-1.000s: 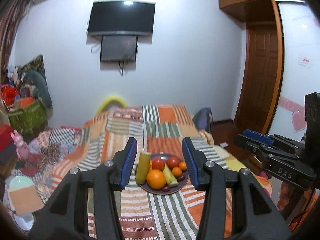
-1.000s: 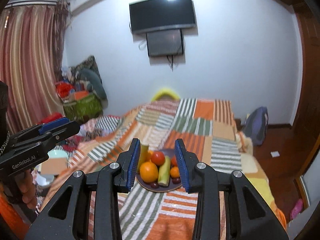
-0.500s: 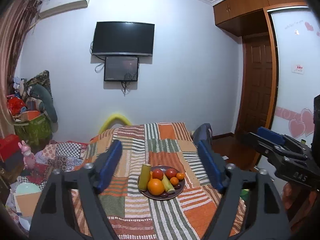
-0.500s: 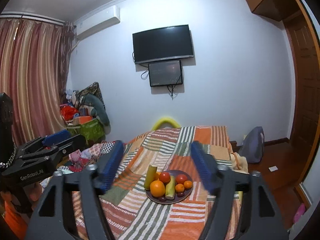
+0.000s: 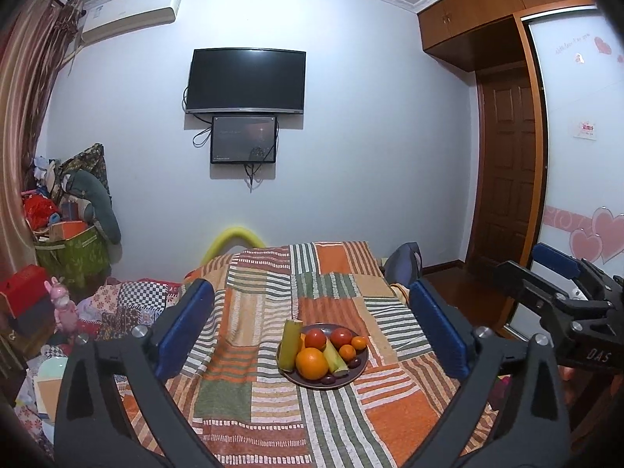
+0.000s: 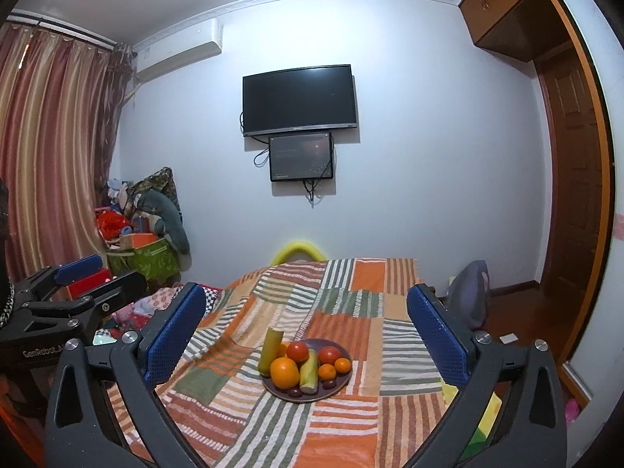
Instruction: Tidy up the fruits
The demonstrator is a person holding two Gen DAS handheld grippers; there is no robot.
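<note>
Fruits lie heaped on one dark round plate (image 5: 360,362) set on the striped patchwork blanket (image 5: 335,284) of a bed, well ahead of both grippers. Counted in the left wrist view: one large orange (image 5: 311,363) at the plate's 7 o'clock, two red tomatoes (image 5: 315,339) toward 12, two small tangerines (image 5: 347,351) toward 3, two yellow-green cut stalks, the taller one (image 5: 290,344) upright at 9 and the shorter (image 5: 335,358) lying in the middle, and a few small dark fruits (image 5: 328,380) along the 6 o'clock rim, their exact number unclear.

Both grippers have just been opening. The left gripper (image 5: 310,329) has its blue pads spread wide with nothing between them but the distant plate; the right gripper (image 6: 306,333) stands likewise, holding nothing.

Only the left wrist view shows the white panel with pink hearts (image 5: 592,234) at 3 o'clock, and the right gripper's side beneath it. Only the right wrist view shows the whole striped curtain (image 6: 50,148) at 9 o'clock, and the left gripper's side below it. Both show one black television (image 6: 299,99) with one smaller screen (image 6: 301,157) under it.
</note>
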